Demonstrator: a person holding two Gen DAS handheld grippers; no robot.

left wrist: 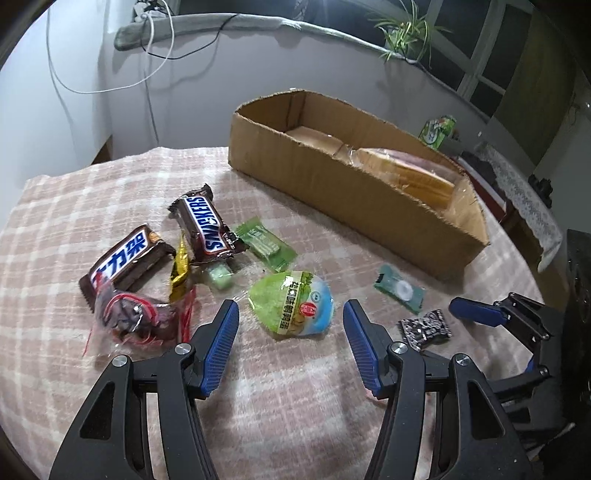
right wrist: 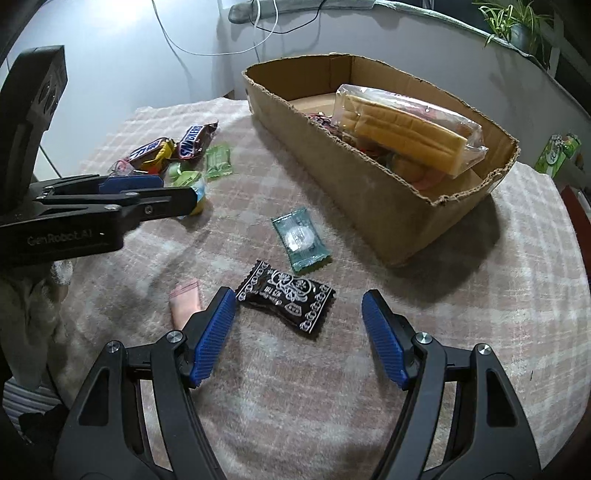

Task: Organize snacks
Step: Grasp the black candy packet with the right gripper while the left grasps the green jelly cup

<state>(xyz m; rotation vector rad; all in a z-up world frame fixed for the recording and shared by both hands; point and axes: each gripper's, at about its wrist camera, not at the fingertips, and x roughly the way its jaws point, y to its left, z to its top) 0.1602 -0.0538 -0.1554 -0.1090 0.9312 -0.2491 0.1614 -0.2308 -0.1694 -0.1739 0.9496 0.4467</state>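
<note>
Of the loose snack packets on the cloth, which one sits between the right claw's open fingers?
The black packet with white print, lying just ahead of the right claw. The teal packet lies farther off toward the cardboard box; the rest are over by the left claw.

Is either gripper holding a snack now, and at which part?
Nothing is held. The left gripper is open around the green packet; the right gripper is open over the black candy.

Potted plant (left wrist: 404, 31) on sill; white cable (left wrist: 155, 37) dangling; green carton (left wrist: 437, 130) behind.
</note>
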